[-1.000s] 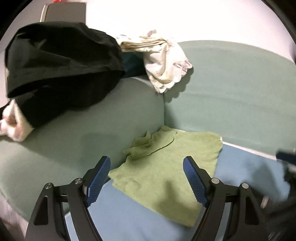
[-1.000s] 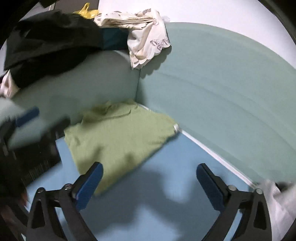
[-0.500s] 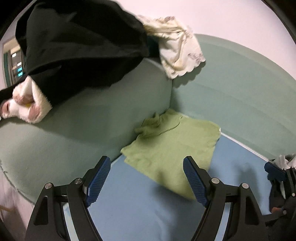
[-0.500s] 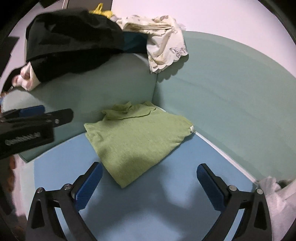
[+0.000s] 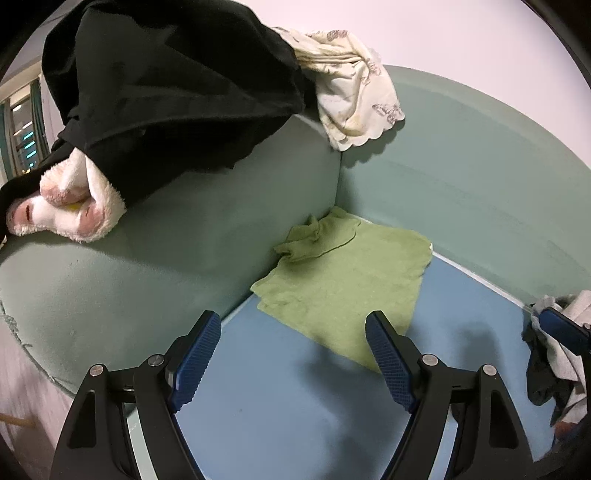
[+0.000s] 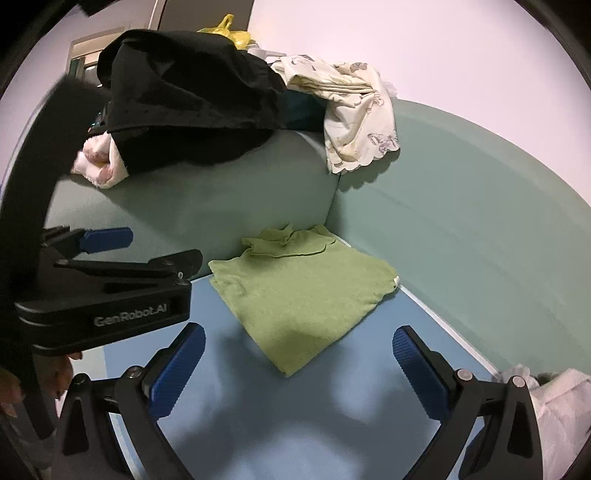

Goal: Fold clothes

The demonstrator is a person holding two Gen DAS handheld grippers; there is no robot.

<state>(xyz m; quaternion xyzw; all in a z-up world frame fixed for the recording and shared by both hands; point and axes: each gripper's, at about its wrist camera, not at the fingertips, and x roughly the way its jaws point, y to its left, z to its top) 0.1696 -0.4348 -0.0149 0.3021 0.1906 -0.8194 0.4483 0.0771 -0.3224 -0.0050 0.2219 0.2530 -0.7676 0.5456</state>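
Your left tongs are spread wide and grip nothing, hanging over the blue seat. Your right tongs are just as wide and bare, with the left tool showing at their left edge.

One folded green garment lies flat on the blue seat, tucked into the corner where the two green cushioned walls meet, its collar end against the left wall.

On top of that corner you have three draped pieces: one black garment, one cream printed cloth hanging over the edge, and one fluffy white-and-pink piece poking out under the black one. One yellow item peeks behind the pile (too hidden to name).

At the right edge sits one heap of pale and dark clothes; how many pieces, you cannot tell.
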